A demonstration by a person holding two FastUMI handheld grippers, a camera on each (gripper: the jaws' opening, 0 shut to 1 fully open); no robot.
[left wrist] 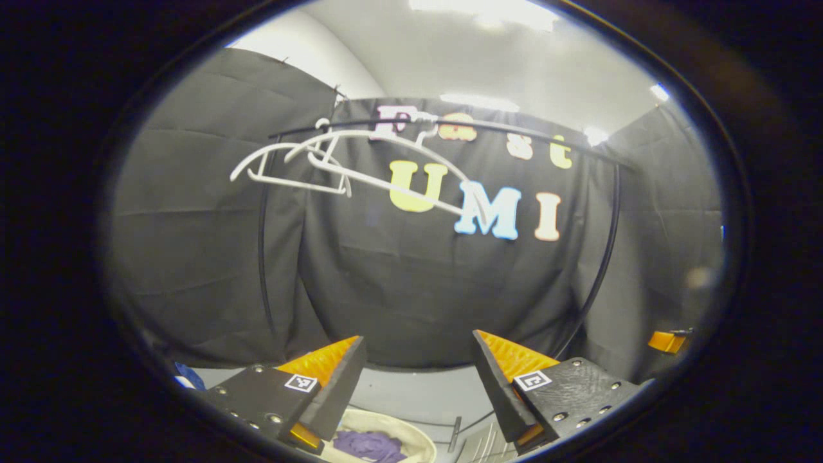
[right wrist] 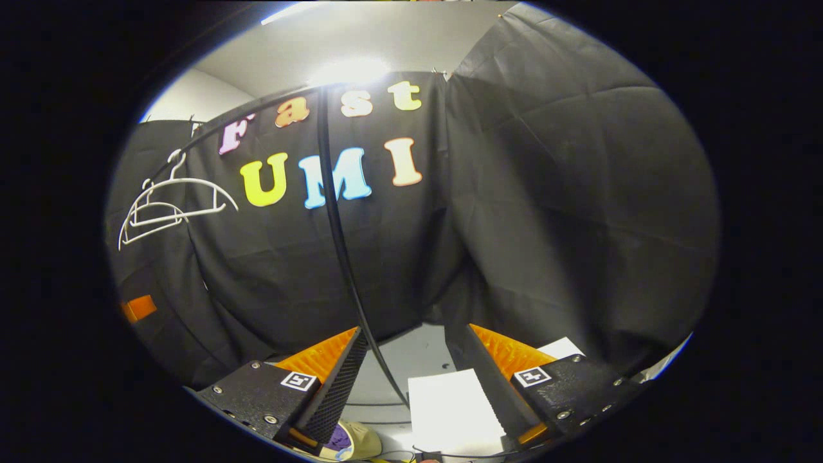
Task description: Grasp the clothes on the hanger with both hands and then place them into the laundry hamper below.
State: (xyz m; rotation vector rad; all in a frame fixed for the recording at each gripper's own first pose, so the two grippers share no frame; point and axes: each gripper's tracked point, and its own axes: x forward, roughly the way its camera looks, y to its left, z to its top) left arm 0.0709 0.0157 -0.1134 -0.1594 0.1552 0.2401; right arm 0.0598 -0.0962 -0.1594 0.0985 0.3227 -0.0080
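Seeing purple clothes [left wrist: 370,445] already down in the laundry hamper [left wrist: 411,432], white hangers [left wrist: 321,164] bare on the black rail [left wrist: 514,132], my left gripper [left wrist: 418,379] and right gripper [right wrist: 411,379] both spread wide, holding nothing, no legible labels.

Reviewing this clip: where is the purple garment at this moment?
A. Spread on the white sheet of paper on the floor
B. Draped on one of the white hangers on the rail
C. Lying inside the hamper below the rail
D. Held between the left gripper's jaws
C: in the left gripper view the purple garment lies inside the pale hamper, while the white hangers on the rail hang bare and the left gripper stands open with nothing between its jaws.
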